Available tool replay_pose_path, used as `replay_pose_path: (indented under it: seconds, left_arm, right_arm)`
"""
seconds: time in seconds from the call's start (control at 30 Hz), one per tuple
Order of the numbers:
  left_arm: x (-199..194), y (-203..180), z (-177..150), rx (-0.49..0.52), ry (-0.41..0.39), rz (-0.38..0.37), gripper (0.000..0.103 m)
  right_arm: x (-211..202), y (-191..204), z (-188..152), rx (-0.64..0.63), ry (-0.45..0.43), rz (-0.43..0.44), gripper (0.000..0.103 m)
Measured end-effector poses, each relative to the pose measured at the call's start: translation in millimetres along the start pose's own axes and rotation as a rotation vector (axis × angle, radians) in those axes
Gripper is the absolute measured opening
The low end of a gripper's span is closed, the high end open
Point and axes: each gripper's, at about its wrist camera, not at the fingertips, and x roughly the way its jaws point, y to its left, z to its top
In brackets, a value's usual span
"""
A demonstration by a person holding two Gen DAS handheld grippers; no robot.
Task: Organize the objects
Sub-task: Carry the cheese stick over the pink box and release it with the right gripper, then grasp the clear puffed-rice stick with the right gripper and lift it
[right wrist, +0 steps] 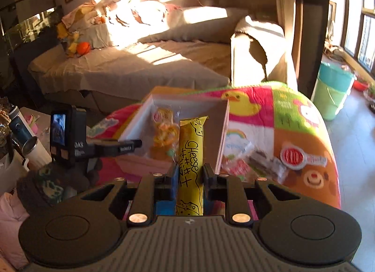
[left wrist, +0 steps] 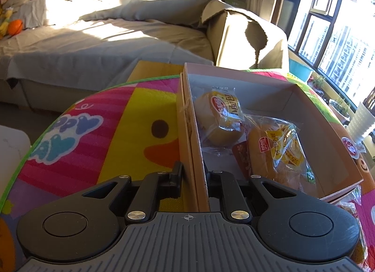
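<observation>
A pink cardboard box sits on a colourful duck-print mat. Two wrapped buns lie inside it. My left gripper is shut on the box's near left wall. In the right wrist view my right gripper is shut on a yellow cheese snack stick, held upright above the box. The left gripper shows there at the box's left wall. Wrapped snacks lie on the mat right of the box.
A grey sofa stands behind the mat. A turquoise and green bucket stands on the floor at the right by the window. Bottles and cups stand at the left. An orange ball lies on the sofa.
</observation>
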Motion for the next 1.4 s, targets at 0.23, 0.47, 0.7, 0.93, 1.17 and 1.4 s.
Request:
replay_pose_path:
  seconds: [0.23,0.47,0.7,0.93,1.17,1.4]
  left_arm:
    - [-0.2,1.4,-0.4,-0.003,0.003,-0.008,0.016]
    - [-0.2,1.1,-0.3,-0.004,0.001,-0.011,0.016]
    - [-0.2,1.3,-0.3,-0.004,0.001,-0.011,0.016]
    - [-0.4,1.5,0.7,-0.004,0.002,-0.007,0.016]
    - [-0.1,-0.3,2.0,-0.003,0.000,0.003,0.016]
    - [2.4,-2.1,3.1,-0.003,0.000,0.012,0.015]
  right_arm:
    - [50.2,-4.3,39.9,-0.011,-0.081,-0.085,0.021]
    - [114.1,-26.3,18.8,0.093,0.054,-0.104,0.021]
    - [135.7,-23.8,5.1,0.109,0.062,-0.113,0.021]
    - [131.5,-24.4,5.7,0.100,0.020,-0.132,0.021]
    - [94.2,-20.0,-26.9,-0.060,0.029,-0.125,0.055]
    - [82.8,-12.9,-68.9,-0.117,0.075,-0.119,0.058]
